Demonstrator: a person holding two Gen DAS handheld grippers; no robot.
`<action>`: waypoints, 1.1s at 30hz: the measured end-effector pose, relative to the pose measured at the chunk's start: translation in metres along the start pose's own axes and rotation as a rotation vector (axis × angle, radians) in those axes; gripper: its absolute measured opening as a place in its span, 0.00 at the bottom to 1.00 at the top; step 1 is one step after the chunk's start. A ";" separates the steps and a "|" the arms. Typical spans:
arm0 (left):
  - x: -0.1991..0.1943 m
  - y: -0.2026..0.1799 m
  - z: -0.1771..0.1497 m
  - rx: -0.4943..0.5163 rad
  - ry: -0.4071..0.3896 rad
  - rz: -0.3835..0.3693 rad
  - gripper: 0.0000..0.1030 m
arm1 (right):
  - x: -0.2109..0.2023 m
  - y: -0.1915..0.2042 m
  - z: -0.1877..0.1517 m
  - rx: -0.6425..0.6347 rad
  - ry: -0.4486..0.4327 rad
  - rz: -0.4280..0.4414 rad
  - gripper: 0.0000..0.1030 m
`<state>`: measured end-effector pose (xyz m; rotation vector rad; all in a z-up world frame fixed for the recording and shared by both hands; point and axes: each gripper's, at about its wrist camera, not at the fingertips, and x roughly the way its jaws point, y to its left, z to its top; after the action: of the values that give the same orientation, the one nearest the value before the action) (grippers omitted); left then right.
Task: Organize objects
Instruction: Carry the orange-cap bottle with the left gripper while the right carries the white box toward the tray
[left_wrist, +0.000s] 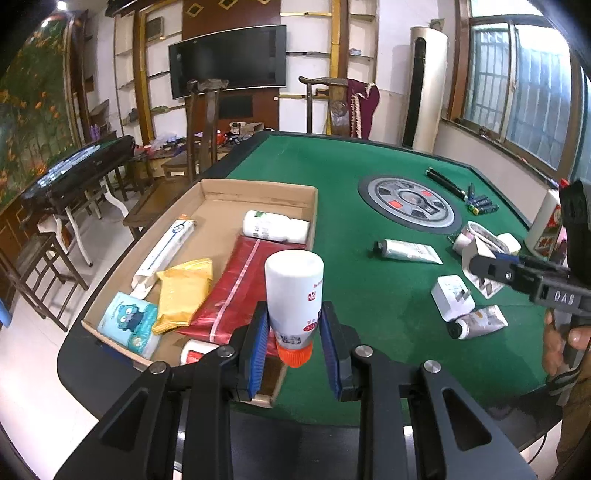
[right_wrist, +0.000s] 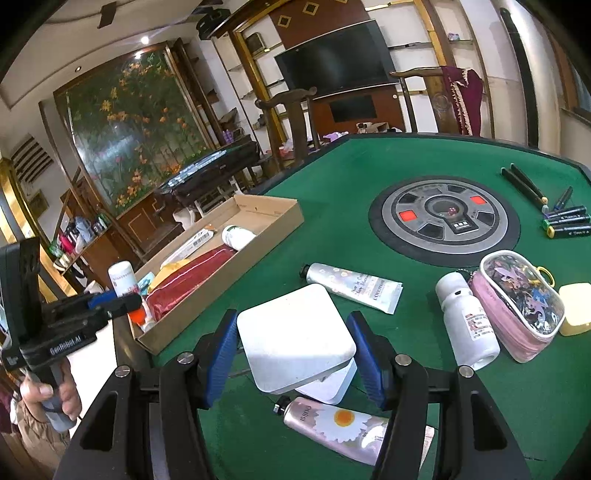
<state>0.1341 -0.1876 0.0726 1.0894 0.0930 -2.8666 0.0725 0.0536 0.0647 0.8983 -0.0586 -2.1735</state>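
My left gripper (left_wrist: 294, 349) is shut on a white bottle with an orange cap (left_wrist: 293, 291), cap towards the camera, above the near right corner of the cardboard tray (left_wrist: 258, 188). The right wrist view shows this bottle (right_wrist: 123, 280) at the left. The tray holds a white bottle (left_wrist: 275, 225), a toothpaste box (left_wrist: 166, 251), a yellow packet (left_wrist: 184, 291), a red packet (left_wrist: 236, 291) and a tissue pack (left_wrist: 129, 321). My right gripper (right_wrist: 293, 354) is shut on a white square box (right_wrist: 295, 339), held just above a white charger (right_wrist: 328, 387) and a daisy tube (right_wrist: 343, 424).
On the green table (right_wrist: 369, 166) lie a silver tube (right_wrist: 354, 288), a white bottle (right_wrist: 467, 325), a pink pouch (right_wrist: 517, 314), a yellow case (right_wrist: 574, 308), markers (right_wrist: 565, 221) and black pens (right_wrist: 521, 184). A round dial (right_wrist: 443, 218) is set in the centre. Chairs stand beyond the far edge.
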 end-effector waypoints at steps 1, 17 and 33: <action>-0.001 0.004 0.000 -0.010 -0.001 -0.009 0.26 | 0.000 0.001 0.000 -0.005 0.002 -0.002 0.62; 0.002 0.028 0.013 -0.057 -0.005 -0.013 0.26 | 0.008 0.023 0.026 -0.106 0.023 -0.006 0.62; 0.013 0.032 0.031 -0.051 0.001 0.000 0.26 | 0.046 0.077 0.095 -0.180 -0.028 0.147 0.62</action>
<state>0.1067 -0.2229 0.0858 1.0814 0.1657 -2.8474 0.0416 -0.0533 0.1334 0.7378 0.0553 -2.0185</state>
